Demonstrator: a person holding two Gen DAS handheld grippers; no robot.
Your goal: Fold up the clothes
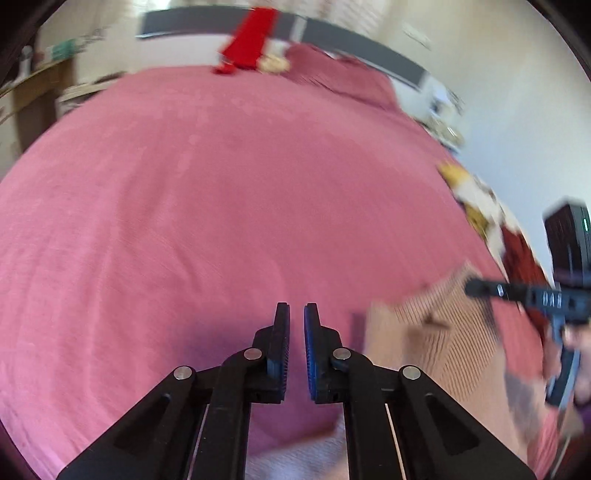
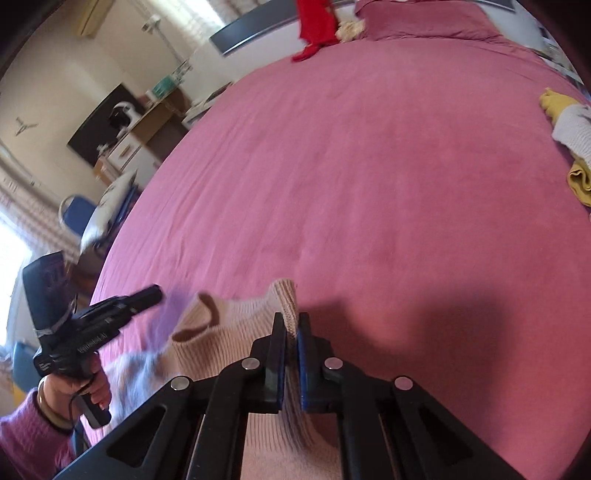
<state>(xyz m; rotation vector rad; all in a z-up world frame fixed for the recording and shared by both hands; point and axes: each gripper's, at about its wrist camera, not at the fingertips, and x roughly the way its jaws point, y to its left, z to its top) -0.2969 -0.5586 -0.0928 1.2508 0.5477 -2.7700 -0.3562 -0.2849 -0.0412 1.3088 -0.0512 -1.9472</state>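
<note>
Right wrist view: right gripper (image 2: 291, 325) pinches the beige sweater (image 2: 229, 332); left gripper (image 1: 296, 314) seemingly closed empty.

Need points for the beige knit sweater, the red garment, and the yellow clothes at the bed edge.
beige knit sweater (image 2: 221, 343), right wrist view, on the ribbed body near the neckline.
red garment (image 2: 316, 22), right wrist view, on its main body at the far end of the bed.
yellow clothes (image 2: 557, 103), right wrist view, on the upper yellow piece.

bright daylight, left view motion-blurred, fisheye edges dark
</note>
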